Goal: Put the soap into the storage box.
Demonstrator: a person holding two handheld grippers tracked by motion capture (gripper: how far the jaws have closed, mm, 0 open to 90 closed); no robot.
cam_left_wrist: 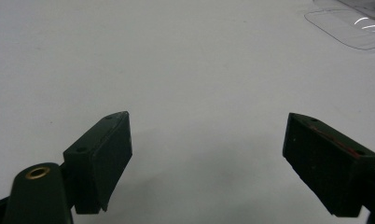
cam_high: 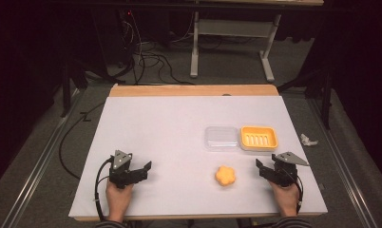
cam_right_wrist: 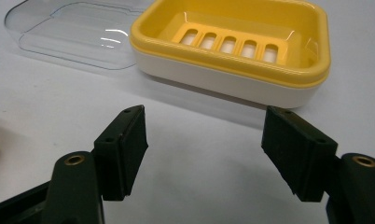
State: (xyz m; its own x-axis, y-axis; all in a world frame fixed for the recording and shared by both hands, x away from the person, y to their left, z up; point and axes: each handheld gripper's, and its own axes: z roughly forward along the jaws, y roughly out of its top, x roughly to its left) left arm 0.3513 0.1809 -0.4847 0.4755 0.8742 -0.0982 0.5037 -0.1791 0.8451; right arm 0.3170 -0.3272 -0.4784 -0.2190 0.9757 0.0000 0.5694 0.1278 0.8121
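A: Nearest the person, what's on the counter (cam_high: 170, 123)?

B: Two hands, one at each front corner. The left gripper (cam_high: 142, 170) rests low on the white surface with its fingers (cam_left_wrist: 99, 163) spread wide, nothing between them. The right gripper (cam_high: 261, 168) sits the same way, fingers (cam_right_wrist: 122, 151) apart and empty.

A: And between them?

B: An orange flower-shaped soap (cam_high: 225, 176) lies flat on the counter, nearer the right gripper than the left, touching neither.

A: Farther back?

B: A yellow soap dish (cam_high: 259, 137) on a white base, with a slotted floor, stands just ahead of the right gripper. Its clear lid (cam_high: 221, 137) lies just beside it on the left; I cannot tell if they touch. Beyond the counter, cables (cam_high: 146, 52) trail on the floor.
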